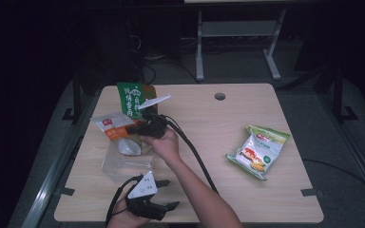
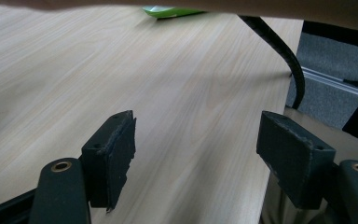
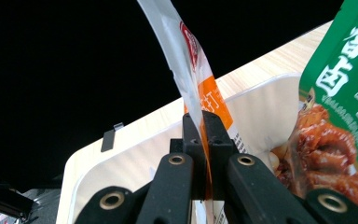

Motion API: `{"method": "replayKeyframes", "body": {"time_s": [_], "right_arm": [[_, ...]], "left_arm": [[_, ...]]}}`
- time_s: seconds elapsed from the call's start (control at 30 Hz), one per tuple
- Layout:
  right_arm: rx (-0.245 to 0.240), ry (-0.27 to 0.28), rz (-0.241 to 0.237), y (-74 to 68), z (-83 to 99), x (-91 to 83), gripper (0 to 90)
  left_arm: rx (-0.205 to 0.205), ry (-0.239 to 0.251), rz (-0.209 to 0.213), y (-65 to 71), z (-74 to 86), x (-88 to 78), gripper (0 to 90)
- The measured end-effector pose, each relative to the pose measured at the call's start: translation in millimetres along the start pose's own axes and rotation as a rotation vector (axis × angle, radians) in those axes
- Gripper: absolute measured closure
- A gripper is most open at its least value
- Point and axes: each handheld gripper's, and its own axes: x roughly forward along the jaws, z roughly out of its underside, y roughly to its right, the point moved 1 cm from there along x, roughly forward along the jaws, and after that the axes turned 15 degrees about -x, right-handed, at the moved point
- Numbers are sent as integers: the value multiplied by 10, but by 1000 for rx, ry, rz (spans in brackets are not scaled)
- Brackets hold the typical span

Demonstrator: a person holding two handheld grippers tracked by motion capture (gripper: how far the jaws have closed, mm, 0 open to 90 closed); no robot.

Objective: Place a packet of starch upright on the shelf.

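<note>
My right gripper [image 3: 204, 140] is shut on the edge of a white-and-orange snack packet [image 3: 196, 70], which stands up between its jaws. In the high view that packet [image 1: 111, 124] hangs over the far end of a clear plastic container [image 1: 119, 164] at the table's left, with the right gripper [image 1: 135, 128] just to its right. A green snack bag [image 1: 134, 99] stands close behind them, and it looms beside the packet in the right gripper view [image 3: 345, 84]. My left gripper [image 1: 170, 194] rests near the front edge, jaws open over bare wood [image 2: 196, 149].
A green-and-white snack bag [image 1: 259, 149] lies flat at the right of the wooden table [image 1: 228, 190]. The right gripper's black cable [image 1: 195, 154] runs across the table's middle toward the front. A round hole [image 1: 220, 96] sits near the far edge.
</note>
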Motion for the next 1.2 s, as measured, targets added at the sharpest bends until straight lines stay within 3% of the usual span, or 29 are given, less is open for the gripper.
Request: {"method": "replayKeyframes", "body": {"time_s": [0.1, 0.23, 0.3, 0.37, 0.73, 0.93, 1.2], "right_arm": [[-22, -18, 12, -19, -7, -29, 858], [-78, -117, 28, -49, -8, -84, 799], [-119, -173, 41, -62, 28, -106, 831], [-131, -188, 45, -65, 69, -135, 847], [-105, -179, 23, 0, 230, -193, 883], [-102, -155, 5, -1, 219, -249, 790], [-108, -131, -7, -11, 215, -486, 702]], "left_arm": [[5, -5, 0, 1, -1, 0, 276], [11, -8, 2, 15, 5, 15, 276], [13, -9, 1, 23, 3, 22, 276], [15, -10, 2, 25, -1, 27, 276], [18, -17, -3, 20, 6, 64, 276], [20, -28, -14, 13, 12, 78, 276], [3, -21, -14, -16, 3, 71, 276]]}}
